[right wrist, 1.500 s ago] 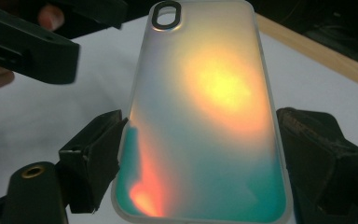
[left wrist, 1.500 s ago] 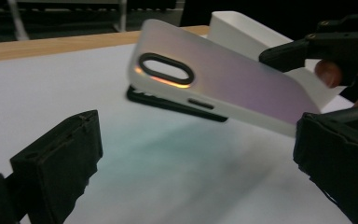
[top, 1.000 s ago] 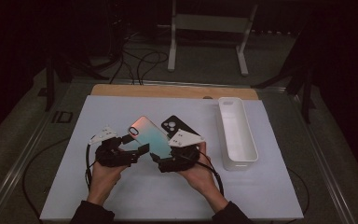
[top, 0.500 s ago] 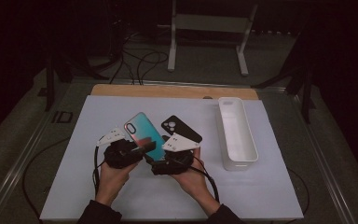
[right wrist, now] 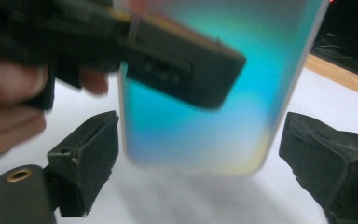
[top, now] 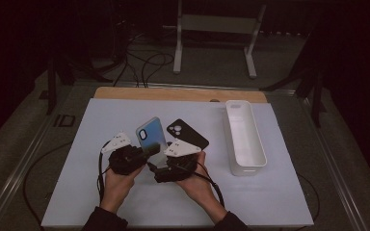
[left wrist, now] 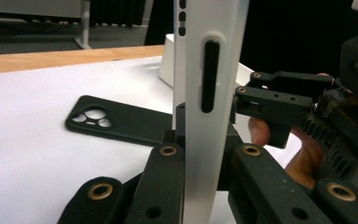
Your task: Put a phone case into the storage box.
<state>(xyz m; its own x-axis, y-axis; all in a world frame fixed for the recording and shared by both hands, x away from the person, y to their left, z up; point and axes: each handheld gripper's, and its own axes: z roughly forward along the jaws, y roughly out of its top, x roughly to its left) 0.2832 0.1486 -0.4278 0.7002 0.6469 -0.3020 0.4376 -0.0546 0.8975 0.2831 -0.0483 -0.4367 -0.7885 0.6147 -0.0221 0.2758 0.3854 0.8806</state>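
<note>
High view: left gripper [top: 147,153] has just been closing and now clamps the lower end of the teal phone [top: 151,135], held upright above the white table [top: 96,120]; right gripper [top: 160,169] sits just below it, jaws apart on either side of the phone's edges, not pressing. Likely handover or casing step is not yet done; black phone case [top: 187,134] lies flat just behind, white tray [top: 243,139] well right, nothing blocking.

The phone [top: 151,136] has a back that shades from teal and turquoise to pale yellow, with a silvery-white edge carrying a black slot. The phone case [top: 187,134] is matt black, lying on a white bench [top: 289,192] with a light wooden strip behind. The tray [top: 244,138] is white.
</note>
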